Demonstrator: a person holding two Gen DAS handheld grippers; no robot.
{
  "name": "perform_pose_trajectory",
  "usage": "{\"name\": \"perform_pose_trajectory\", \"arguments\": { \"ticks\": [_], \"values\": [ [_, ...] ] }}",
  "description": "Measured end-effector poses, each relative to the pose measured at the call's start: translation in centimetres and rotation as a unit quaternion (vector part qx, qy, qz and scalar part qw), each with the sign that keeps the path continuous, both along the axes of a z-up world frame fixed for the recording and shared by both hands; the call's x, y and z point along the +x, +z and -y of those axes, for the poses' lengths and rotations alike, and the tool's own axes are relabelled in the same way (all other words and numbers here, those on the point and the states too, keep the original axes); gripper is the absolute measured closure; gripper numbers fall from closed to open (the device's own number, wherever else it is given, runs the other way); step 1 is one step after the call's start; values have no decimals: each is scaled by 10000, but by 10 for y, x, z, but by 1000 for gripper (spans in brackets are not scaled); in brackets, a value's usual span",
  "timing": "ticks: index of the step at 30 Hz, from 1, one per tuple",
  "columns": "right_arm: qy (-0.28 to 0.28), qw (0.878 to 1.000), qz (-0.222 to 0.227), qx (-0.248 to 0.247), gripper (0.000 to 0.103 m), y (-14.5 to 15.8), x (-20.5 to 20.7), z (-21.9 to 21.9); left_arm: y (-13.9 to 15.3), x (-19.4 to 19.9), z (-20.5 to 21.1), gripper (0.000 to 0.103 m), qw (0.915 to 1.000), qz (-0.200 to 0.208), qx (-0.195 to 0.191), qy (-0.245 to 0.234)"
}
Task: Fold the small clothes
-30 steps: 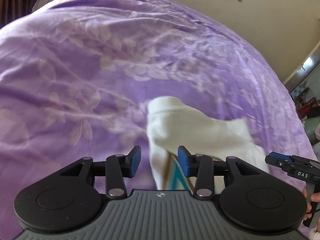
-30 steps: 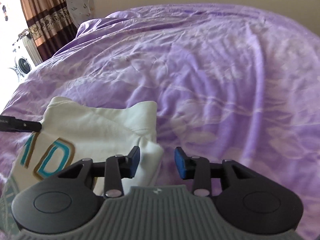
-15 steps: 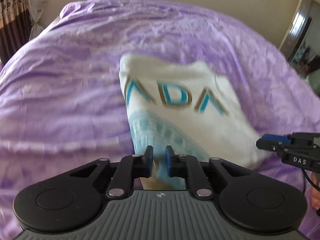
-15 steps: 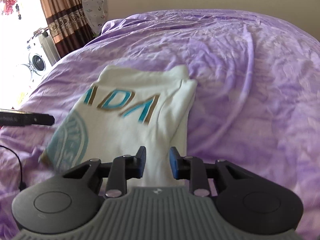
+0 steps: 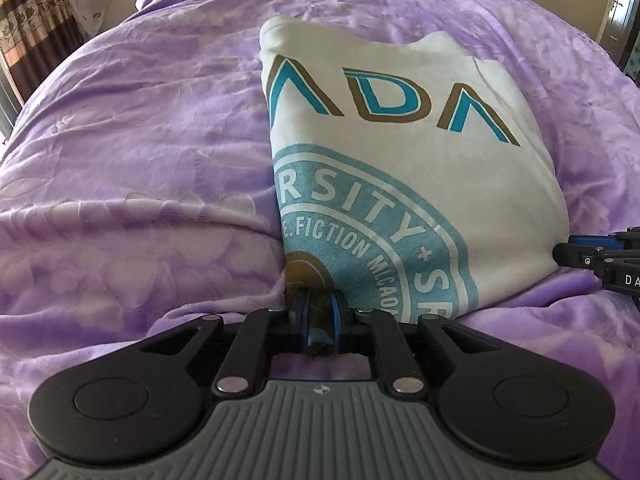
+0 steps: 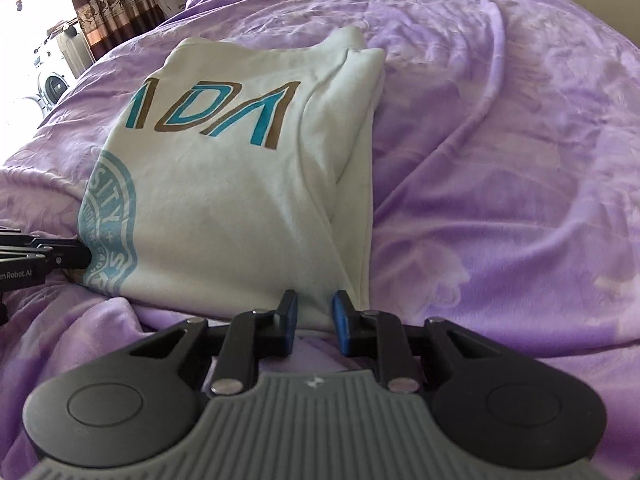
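Note:
A white T-shirt (image 5: pixel 400 168) with teal and brown letters and a round teal print lies folded on the purple bedspread (image 5: pixel 140 140). My left gripper (image 5: pixel 319 312) is shut on the shirt's near left corner. In the right wrist view the same shirt (image 6: pixel 224 184) stretches away from me. My right gripper (image 6: pixel 314 312) has its jaws narrowly apart around the shirt's near right hem, and I cannot tell whether the pads press the cloth. Each gripper shows at the edge of the other's view: the right gripper in the left wrist view (image 5: pixel 600 258), the left gripper in the right wrist view (image 6: pixel 44 260).
The bedspread (image 6: pixel 500 160) fills both views, creased to the right of the shirt. A striped curtain (image 6: pixel 116 4) and a washing machine (image 6: pixel 50 80) stand beyond the far left of the bed. A pale wall runs behind.
Both grippers drew back toward the shirt's near edge, showing the whole printed front. My left gripper closed from wide open onto the corner. My right gripper's jaws narrowed around the hem.

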State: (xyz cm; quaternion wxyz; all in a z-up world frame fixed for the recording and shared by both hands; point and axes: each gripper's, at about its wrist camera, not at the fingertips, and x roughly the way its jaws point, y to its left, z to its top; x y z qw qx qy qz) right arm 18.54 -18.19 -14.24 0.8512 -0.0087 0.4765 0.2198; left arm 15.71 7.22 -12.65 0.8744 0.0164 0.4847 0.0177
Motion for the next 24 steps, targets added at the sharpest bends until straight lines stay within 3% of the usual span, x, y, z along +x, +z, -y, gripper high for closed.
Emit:
{"name": "perform_pose_trajectory", "arguments": {
  "ticks": [5, 11, 14, 17, 19, 20, 24],
  "values": [
    [-43, 9999, 139, -30, 85, 18, 0, -2, 27, -12, 9, 85, 9996, 214, 150, -47],
    [-84, 9965, 803, 193, 59, 79, -21, 4, 102, -46, 14, 72, 9944, 1008, 323, -43],
    [-90, 9911, 1306, 233, 43, 124, -38, 5, 147, -66, 13, 61, 9896, 1354, 444, 201],
    [-93, 9839, 1736, 421, 33, 167, -60, 11, 183, -89, 15, 43, 9815, 1688, 746, 508],
    [-102, 9788, 1969, 560, 28, 191, -80, 16, 200, -107, 20, 21, 9743, 1993, 875, 574],
    [-103, 9762, 2078, 613, 20, 201, -91, 18, 207, -117, 25, 15, 9710, 2135, 917, 570],
    [-141, 9690, 2382, 635, 21, 223, -133, 19, 213, -145, 42, 6, 9628, 2532, 806, 482]
  ]
}}
